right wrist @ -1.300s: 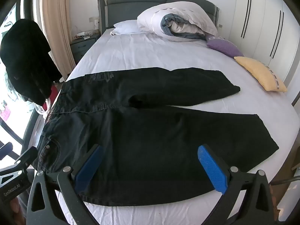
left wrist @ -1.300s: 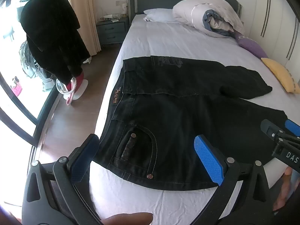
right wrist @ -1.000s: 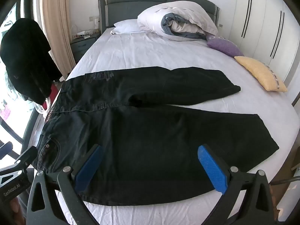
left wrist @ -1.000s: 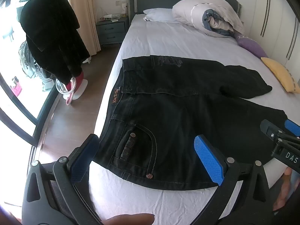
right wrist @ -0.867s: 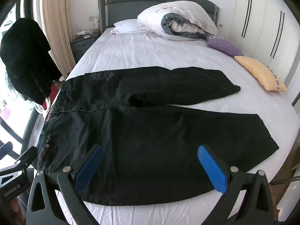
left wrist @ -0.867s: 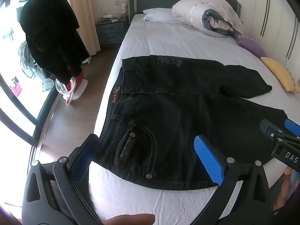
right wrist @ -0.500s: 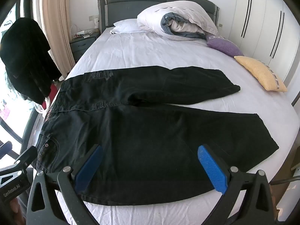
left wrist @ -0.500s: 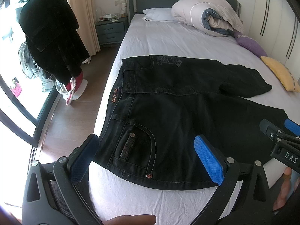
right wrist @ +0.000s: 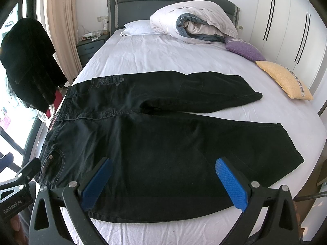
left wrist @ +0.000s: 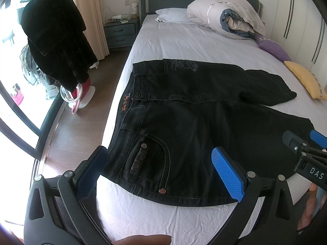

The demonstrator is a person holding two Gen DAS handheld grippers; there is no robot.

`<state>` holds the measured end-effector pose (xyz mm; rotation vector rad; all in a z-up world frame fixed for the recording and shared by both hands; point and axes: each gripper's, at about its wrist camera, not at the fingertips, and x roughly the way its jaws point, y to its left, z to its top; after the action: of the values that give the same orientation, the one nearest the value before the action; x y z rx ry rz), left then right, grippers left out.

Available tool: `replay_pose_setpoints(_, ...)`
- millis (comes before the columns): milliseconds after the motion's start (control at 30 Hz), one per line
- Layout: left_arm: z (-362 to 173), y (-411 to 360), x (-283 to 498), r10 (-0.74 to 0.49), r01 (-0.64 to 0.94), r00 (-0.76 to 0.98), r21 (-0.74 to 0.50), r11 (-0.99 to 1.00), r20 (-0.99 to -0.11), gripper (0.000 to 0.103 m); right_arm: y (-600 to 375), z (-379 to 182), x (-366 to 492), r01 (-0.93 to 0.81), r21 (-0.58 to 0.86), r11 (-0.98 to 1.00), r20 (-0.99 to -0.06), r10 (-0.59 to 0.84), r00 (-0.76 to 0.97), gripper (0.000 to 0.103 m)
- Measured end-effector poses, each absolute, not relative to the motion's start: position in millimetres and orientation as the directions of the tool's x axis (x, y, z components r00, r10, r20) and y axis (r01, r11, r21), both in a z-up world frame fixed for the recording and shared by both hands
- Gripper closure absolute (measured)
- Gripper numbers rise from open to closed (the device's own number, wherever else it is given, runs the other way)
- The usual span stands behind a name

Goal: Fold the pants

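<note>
Black jeans [left wrist: 194, 122] [right wrist: 163, 138] lie spread flat on the white bed sheet, waistband toward the left bed edge and both legs running to the right, the far leg angled away from the near one. My left gripper [left wrist: 161, 171] hangs open over the near hip pocket and waistband corner, with nothing between its blue pads. Over the near leg's lower edge, my right gripper [right wrist: 163, 181] is likewise open and holds nothing. The tip of the right gripper [left wrist: 306, 149] shows at the right edge of the left wrist view.
Rolled duvet [right wrist: 194, 22] and white pillow [right wrist: 139, 27] lie at the headboard. Purple cushion [right wrist: 245, 50] and yellow cushion [right wrist: 284, 79] sit on the bed's right side. A dark coat [left wrist: 55, 49] hangs on a stand left of the bed, near a nightstand [left wrist: 120, 32] and window.
Both views crept very slightly toward the jeans. The jeans lie as before and both grippers stay open.
</note>
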<state>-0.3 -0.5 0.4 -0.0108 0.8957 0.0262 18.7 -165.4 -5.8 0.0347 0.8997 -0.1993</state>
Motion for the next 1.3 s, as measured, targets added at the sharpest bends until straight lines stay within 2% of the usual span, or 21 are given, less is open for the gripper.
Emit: replay_pose_setpoints(1300,0.4,-0.5,-0.2,0.018,-0.027,0.622,0.001,1.000,-0.782,0.000,-164.3,-11.3,16.6,0.186,-0.055,0.981,-0.784,-0.157,0.600,0.000)
